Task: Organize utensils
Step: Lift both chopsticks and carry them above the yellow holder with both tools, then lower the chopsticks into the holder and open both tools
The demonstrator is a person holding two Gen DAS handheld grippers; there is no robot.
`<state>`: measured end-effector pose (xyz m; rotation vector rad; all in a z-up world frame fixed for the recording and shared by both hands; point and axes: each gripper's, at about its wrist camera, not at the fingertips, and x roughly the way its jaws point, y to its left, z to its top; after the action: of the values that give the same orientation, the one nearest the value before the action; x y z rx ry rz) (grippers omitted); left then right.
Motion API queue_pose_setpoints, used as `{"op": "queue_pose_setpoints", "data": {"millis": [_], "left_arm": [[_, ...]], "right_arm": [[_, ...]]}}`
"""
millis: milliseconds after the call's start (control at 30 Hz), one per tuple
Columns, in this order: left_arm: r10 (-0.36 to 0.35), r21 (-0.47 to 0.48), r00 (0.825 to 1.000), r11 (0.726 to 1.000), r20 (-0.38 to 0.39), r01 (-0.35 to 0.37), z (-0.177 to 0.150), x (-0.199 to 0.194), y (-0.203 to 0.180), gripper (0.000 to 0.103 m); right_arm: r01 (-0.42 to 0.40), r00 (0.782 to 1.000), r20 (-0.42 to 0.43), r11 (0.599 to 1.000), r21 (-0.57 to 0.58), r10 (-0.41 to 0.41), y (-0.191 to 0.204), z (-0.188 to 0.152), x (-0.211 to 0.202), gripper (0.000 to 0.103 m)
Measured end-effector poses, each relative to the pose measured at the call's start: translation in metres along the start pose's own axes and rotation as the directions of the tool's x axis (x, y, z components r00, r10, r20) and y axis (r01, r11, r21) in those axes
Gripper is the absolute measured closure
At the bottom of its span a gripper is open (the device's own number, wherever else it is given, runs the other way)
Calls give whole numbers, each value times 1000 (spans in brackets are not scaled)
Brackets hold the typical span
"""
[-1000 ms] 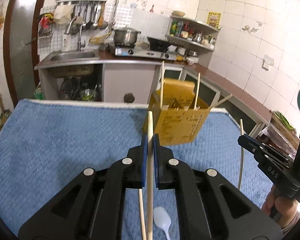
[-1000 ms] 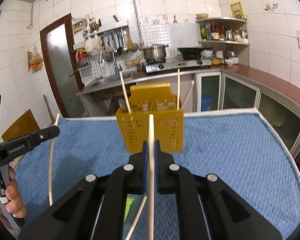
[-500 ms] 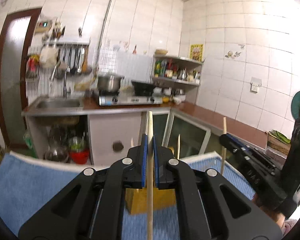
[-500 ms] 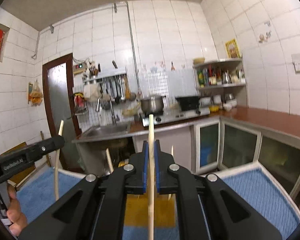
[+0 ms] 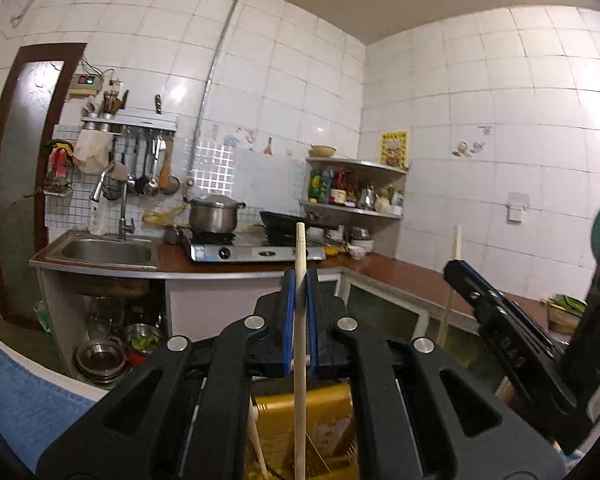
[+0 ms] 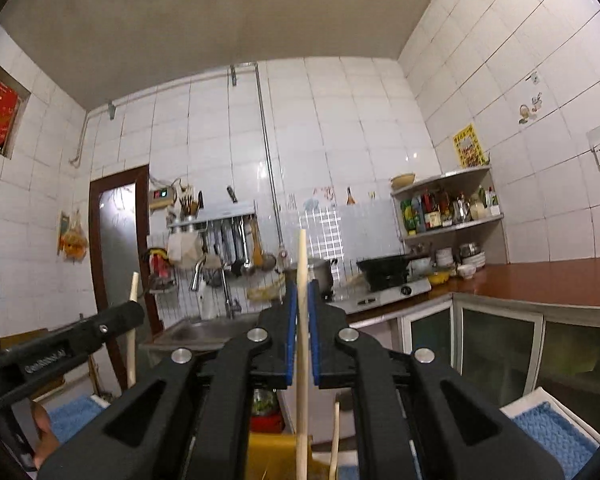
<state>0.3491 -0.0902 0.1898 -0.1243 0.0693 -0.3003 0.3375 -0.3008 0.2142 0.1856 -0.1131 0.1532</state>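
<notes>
Now both tongs clamp upright chopsticks.
Left tongs (image 5: 300, 292) and right tongs (image 6: 300, 304): lower each chopstick (image 5: 300, 360) straight into the yellow holder (image 5: 324, 404).

We face a kitchen with white tiled walls (image 5: 480, 92) and a grey ceiling (image 6: 220, 32). At the far left stands a dark-framed door (image 5: 20, 176). Along the far wall a steel sink (image 5: 104, 250) sits left of a gas stove (image 5: 252, 252) bearing a pot (image 5: 214, 214). A corner shelf (image 5: 356, 184) holds bottles, above a brown counter (image 6: 548, 280) running right.
</notes>
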Motion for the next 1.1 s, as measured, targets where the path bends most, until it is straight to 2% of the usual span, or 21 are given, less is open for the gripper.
{"op": "queue_pose_setpoints", "data": {"millis": [167, 367, 567, 667, 833, 1100], "left_arm": [[43, 29, 999, 999, 30, -44, -15, 17, -3, 99], [63, 28, 998, 998, 21, -64, -38, 29, 4, 99], [40, 9, 997, 999, 65, -41, -15, 24, 8, 99], [56, 34, 991, 998, 118, -61, -5, 27, 2, 99], [55, 46, 996, 997, 72, -59, -18, 37, -1, 99], [61, 68, 998, 996, -27, -59, -54, 39, 11, 99]], "right_arm": [[15, 999, 35, 999, -52, -13, 6, -16, 6, 97], [19, 999, 32, 993, -114, -16, 14, -35, 6, 97], [24, 1000, 22, 992, -125, -21, 15, -38, 7, 97], [23, 999, 27, 993, -113, -20, 15, -35, 8, 97], [18, 1000, 24, 991, -135, -15, 18, -41, 10, 97], [9, 999, -43, 994, -112, -14, 7, -67, 13, 97]]}}
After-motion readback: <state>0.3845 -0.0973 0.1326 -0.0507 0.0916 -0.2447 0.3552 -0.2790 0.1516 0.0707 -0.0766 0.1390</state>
